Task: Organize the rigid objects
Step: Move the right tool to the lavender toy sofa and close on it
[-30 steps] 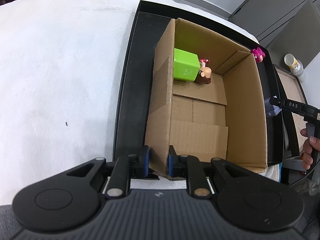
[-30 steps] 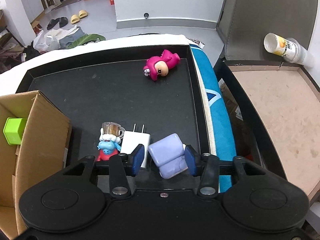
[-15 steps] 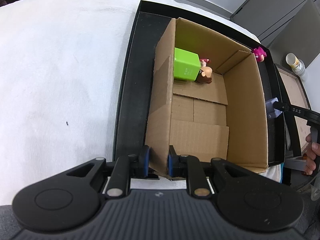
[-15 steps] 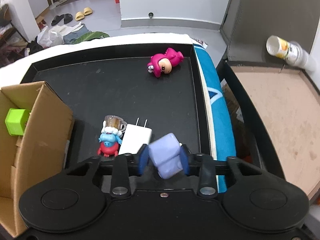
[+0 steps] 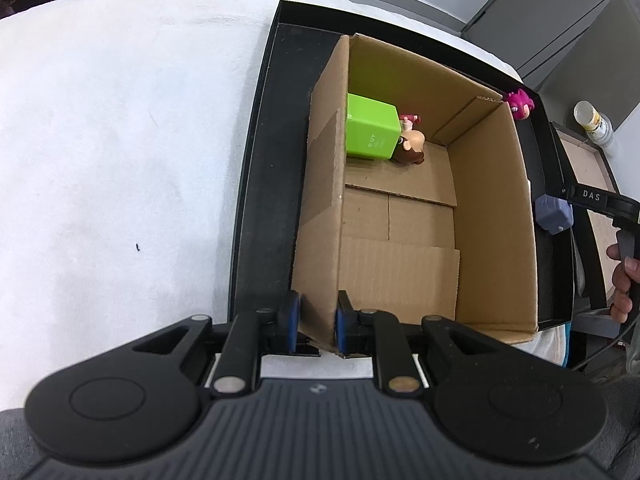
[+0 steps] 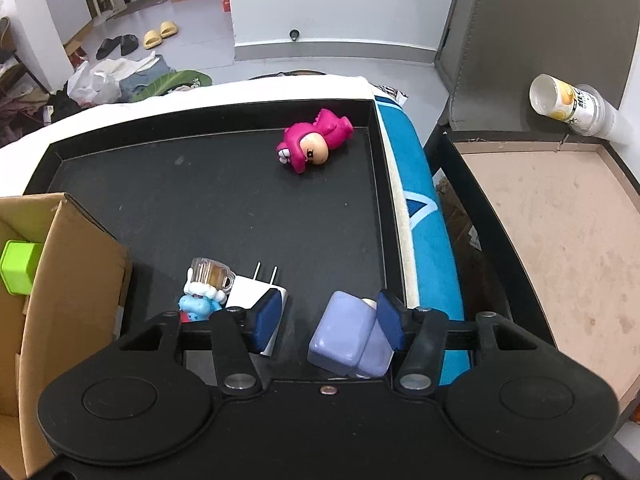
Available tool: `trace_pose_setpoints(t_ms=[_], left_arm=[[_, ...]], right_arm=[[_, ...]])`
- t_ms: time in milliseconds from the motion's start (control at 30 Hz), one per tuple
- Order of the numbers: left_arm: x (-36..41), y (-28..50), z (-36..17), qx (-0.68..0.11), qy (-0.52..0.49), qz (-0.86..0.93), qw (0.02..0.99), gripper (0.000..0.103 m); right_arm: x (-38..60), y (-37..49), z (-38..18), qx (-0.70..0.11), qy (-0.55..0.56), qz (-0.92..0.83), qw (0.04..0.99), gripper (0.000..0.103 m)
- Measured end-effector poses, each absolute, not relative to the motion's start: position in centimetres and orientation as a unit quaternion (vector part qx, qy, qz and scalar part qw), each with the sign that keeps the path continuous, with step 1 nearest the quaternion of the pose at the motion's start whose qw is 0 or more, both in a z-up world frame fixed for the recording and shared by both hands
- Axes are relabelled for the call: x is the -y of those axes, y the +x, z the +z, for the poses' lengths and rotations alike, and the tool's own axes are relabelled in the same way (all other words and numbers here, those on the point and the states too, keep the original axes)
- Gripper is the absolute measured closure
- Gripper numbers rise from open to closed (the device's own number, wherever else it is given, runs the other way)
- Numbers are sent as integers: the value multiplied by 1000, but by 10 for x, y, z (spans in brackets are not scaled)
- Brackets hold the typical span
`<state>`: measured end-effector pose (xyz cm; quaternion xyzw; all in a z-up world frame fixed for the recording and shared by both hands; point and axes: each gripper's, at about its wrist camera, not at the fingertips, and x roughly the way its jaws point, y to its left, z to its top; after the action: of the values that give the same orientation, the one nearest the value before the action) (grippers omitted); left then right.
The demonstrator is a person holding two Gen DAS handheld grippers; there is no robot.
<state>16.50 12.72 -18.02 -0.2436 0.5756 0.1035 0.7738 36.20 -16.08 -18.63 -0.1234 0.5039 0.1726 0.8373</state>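
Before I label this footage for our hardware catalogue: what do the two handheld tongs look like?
Both are matte black plastic. The left tongs and right tongs each carry two slim fingers tipped with blue pads, silver screws, round embossed discs and a ribbed body. Seen from the side, the right tool shows white "DAS" lettering and a pistol-style handle.

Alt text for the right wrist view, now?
The right gripper is opening around a lavender block on a black tray. A white plug, blue figurine and pink toy lie nearby; cardboard box at left.
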Motion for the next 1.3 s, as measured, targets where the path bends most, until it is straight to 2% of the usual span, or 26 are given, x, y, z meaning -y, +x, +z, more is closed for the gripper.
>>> trace_pose_setpoints(t_ms=[133,200,267,300,400,633,1300], left_arm=[[-126,168,-183,-579,-242,104,772,86],[-125,168,-183,-579,-241,106,772,86],[-126,167,-184,-579,-243,105,771,86],[-126,167,-184,-579,-244,105,771,86],[-128,167,-184,-579,-246,106,770,86],[-127,166,-183,-578,-246,107,771,86],[-127,165,-182,-577,-245,105,772,86]], right_arm=[[157,364,-189,-502,-131,173,838,31],[158,364,-189,-500,-132,167,839,31],[163,367,-192,-516,-112,168,833,37],[165,368,-194,-523,-104,167,829,50],[170,367,-190,-524,-90,171,829,61],[182,363,-184,-544,-42,173,820,62],[159,347,-201,-557,-130,169,802,62]])
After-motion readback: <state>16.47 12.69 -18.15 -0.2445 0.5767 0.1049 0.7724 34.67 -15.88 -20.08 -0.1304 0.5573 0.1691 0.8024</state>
